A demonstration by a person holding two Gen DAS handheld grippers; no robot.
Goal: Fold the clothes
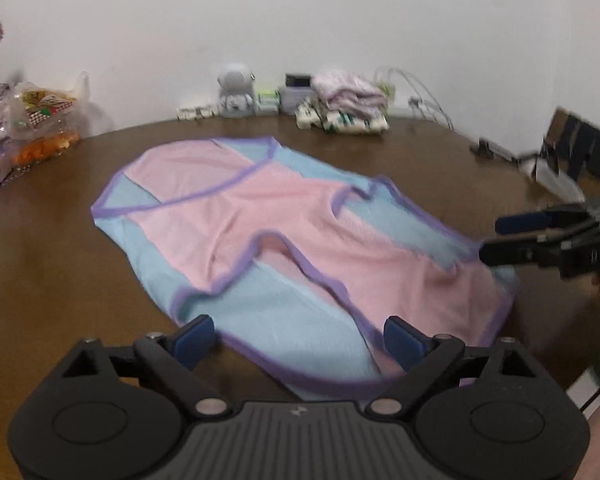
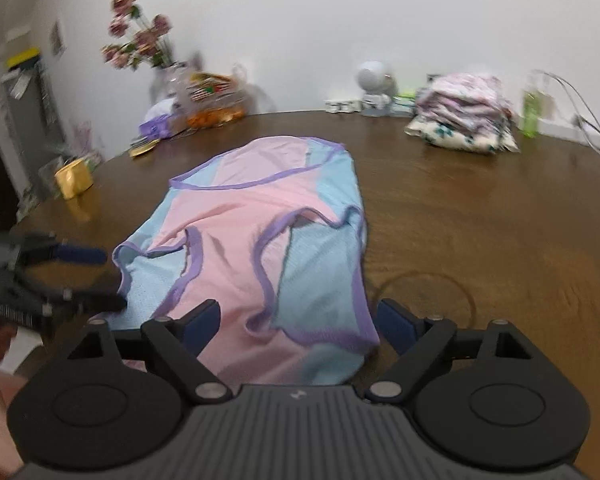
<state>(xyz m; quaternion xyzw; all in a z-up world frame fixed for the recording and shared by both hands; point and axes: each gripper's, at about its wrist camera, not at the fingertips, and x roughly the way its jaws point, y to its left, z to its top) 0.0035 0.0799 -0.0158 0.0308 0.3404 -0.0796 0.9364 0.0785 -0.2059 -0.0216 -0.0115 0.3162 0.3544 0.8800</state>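
- Big brown table (image 1: 60, 248) under everything, stretching well past both sets of jaws.
- Pink and blue top (image 1: 260, 216) with purple trim spread out mostly flat on it, straight ahead of both grippers, near hem sitting right between the jaws in each wrist view. A few ripples around the armholes, no fold in it yet as far as can be told.
- Stack (image 2: 460, 120) of folded clothes way off beyond the jaws by the wall, so looks like some pieces are done already and this one is just starting.
- Left gripper (image 1: 300, 338) wide apart, nothing between the pads, hovering near the hem edge. Can't tell whether touching cloth or just above.
- Right gripper (image 2: 298, 320) also spread wide, nothing held, hem corner lying between its fingers.
- In the left view, right gripper off to the right of the jaws at the top's side edge; blurry, so contact unclear.
- Left to do, at a guess: pinch the hem or sides, fold over, smooth, then onto the stack.
- Small clutter far beyond the jaws: flowers (image 2: 136, 36), snack bag (image 1: 40, 116), little white figure (image 2: 374, 84), green bottle (image 2: 531, 110).
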